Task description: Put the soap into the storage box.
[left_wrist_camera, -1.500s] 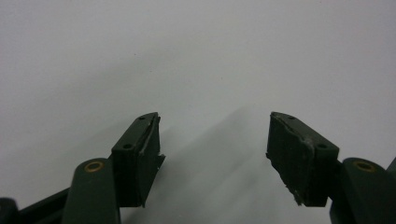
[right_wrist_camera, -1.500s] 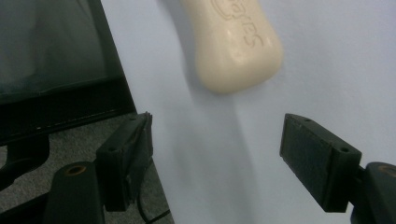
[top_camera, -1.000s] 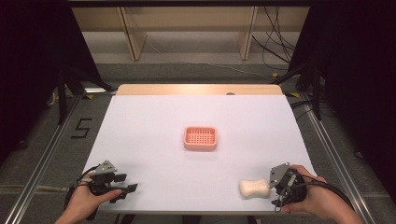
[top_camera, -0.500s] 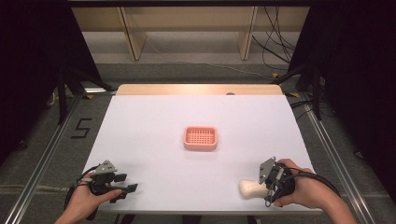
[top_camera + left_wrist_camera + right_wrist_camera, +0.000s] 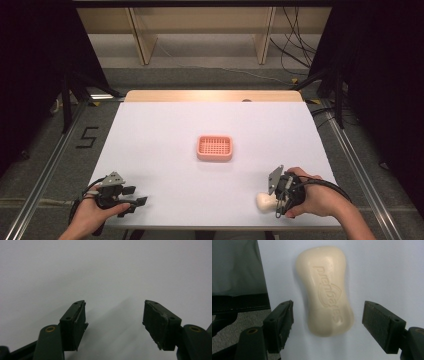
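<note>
The soap bar [image 5: 325,290], cream with embossed lettering, lies flat on the white table [image 5: 165,135] close to the near edge on your right side. Your right gripper [image 5: 328,317] stands over it with jaws spread wide, one on each long side of the bar, neither touching it; the bar's near end sits between them. In the high view the right gripper [image 5: 281,192] is at the bar [image 5: 265,201], your hand wrapped around its body. A pink slotted soap dish [image 5: 214,148] sits mid-table, well apart from the bar. Your left gripper [image 5: 134,197] rests at the near left corner, its jaws [image 5: 113,315] parted over bare table, holding nothing.
</note>
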